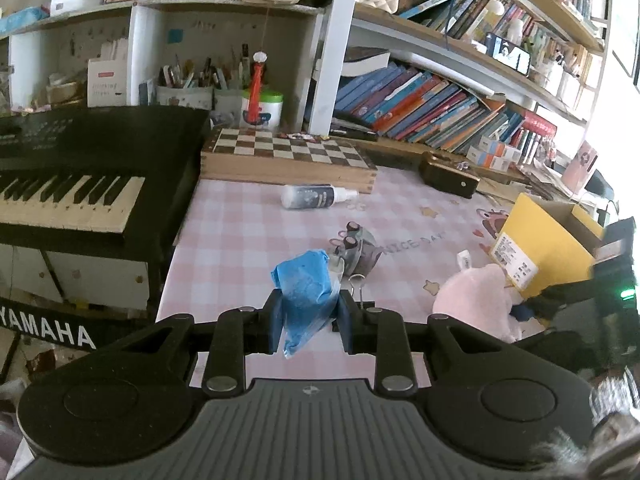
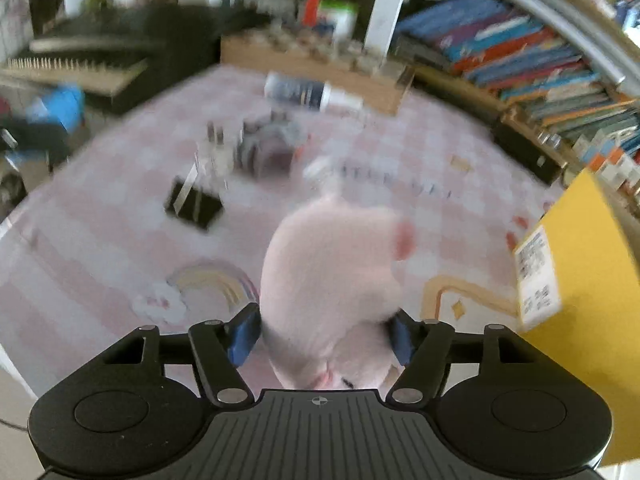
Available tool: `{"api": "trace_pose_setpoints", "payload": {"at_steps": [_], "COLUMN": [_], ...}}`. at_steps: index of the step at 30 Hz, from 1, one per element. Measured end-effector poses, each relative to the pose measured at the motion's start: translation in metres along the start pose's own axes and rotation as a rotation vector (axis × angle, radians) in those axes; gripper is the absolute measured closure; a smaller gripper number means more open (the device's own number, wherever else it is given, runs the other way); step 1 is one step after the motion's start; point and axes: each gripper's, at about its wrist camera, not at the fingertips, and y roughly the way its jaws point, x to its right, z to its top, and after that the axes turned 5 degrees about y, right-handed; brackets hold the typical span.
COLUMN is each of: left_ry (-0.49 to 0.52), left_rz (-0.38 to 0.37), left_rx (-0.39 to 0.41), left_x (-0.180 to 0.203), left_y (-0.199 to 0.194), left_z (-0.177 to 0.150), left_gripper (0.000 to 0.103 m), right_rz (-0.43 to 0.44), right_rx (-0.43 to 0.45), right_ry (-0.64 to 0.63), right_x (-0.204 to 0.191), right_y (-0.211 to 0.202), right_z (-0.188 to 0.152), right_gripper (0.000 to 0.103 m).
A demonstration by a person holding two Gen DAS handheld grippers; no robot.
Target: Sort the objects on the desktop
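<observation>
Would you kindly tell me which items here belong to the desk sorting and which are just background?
Job: blue bag in left gripper; pink plush in right gripper; spray bottle; binder clip; yellow box.
Background: keyboard; chessboard; books.

desk: pink checked cloth (image 1: 248,232) | left: keyboard (image 1: 80,184) | back: bookshelves (image 1: 440,92) | right: bright daylight

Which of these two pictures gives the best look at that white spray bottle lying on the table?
The left wrist view: the spray bottle is sharp there, lying on its side before the chessboard box. The right wrist view shows it too, but smeared by motion blur.
</observation>
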Motion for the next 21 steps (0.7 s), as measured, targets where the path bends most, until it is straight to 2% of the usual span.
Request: {"api": "trace_pose_setpoints", "payload": {"at_steps": [4,12,21], "left_ry": [-0.003,0.037,0.08], "left_rz": [0.005,-0.053,-0.189], "left_rx": [0.022,0.067,0.102], "left_x": [-0.002,0.015,0.057], "left_y": [-0.007,-0.023,-0.044], "left_z": [0.003,0.017,0.027], "left_gripper": [0.078,0.078,0.078], "right_rz": [0.019,0.062,0.082], "right_rx": [0.017,0.149,0.26], "right_ry": [0.034,0.146,0.26], "right_x": [0.007,0.015,0.033], "right_y": [-0.004,-0.058,-0.13], "right_z": [-0.004,-0.007,-0.027], "right_gripper": [0.046,0.046,0.046]}}
